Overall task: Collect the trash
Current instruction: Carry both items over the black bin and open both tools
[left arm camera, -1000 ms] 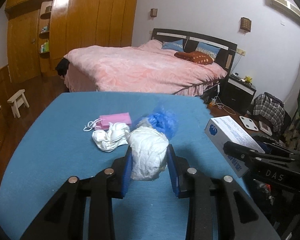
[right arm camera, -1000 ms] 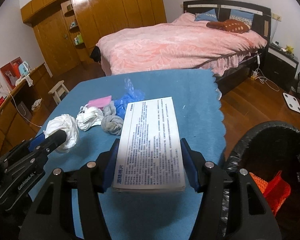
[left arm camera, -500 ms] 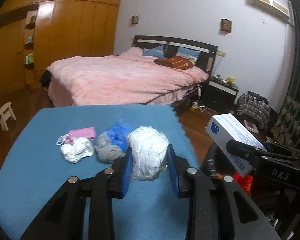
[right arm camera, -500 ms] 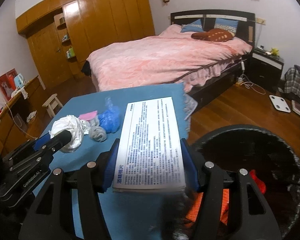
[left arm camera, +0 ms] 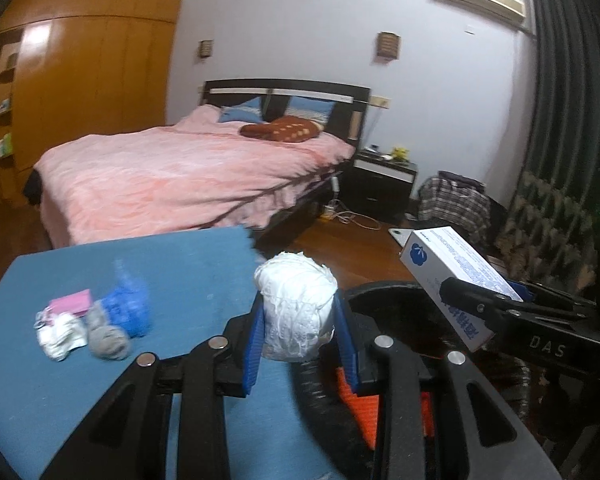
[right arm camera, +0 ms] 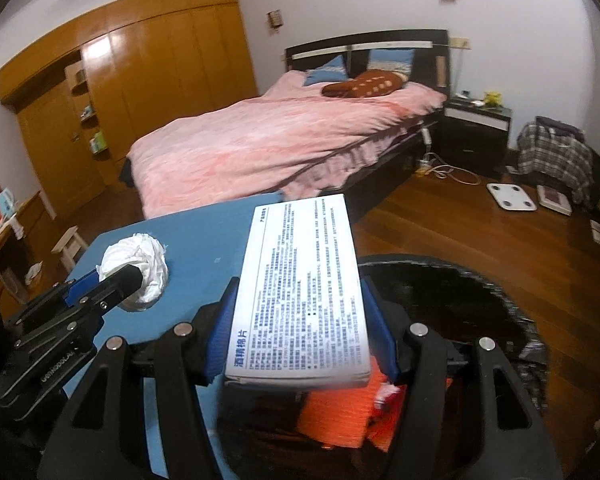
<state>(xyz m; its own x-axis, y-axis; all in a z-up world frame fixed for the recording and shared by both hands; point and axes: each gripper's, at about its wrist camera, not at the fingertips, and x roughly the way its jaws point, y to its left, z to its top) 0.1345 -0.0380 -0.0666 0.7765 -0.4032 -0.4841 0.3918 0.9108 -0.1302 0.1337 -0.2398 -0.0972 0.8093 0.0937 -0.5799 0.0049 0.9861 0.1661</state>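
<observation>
1. The white crumpled tissue ball (left arm camera: pixel 296 308) is round and wrinkled, with a rough, fibrous surface. It sits between the blue pads of the left gripper (left arm camera: pixel 298 344), which is clamped on it from both sides.
2. In the left wrist view this ball is at the right edge of the blue worktop (left arm camera: pixel 60 380), beside the rim of the black trash bin (left arm camera: pixel 384 292).
3. The white printed box (right arm camera: pixel 300 292) is flat and long, and its upper face is covered with small dark text. The right gripper (right arm camera: pixel 300 356) is clamped on its near end, so most of the box reaches forward beyond the fingers.
4. In the right wrist view the box is over the near rim of the trash bin (right arm camera: pixel 480 320), which has a black liner. Some orange trash (right arm camera: pixel 332 416) lies inside the bin, below the box.
5. On the worktop, to the left of the left gripper, more trash lies in a small group: a crumpled white piece (left arm camera: pixel 60 336), a grey wad (left arm camera: pixel 108 340), a blue plastic piece (left arm camera: pixel 130 308) and a pink packet (left arm camera: pixel 72 302). They are close together, and some touch each other.
6. Behind the worktop stands a bed (left arm camera: pixel 180 176) with a pink cover.
</observation>
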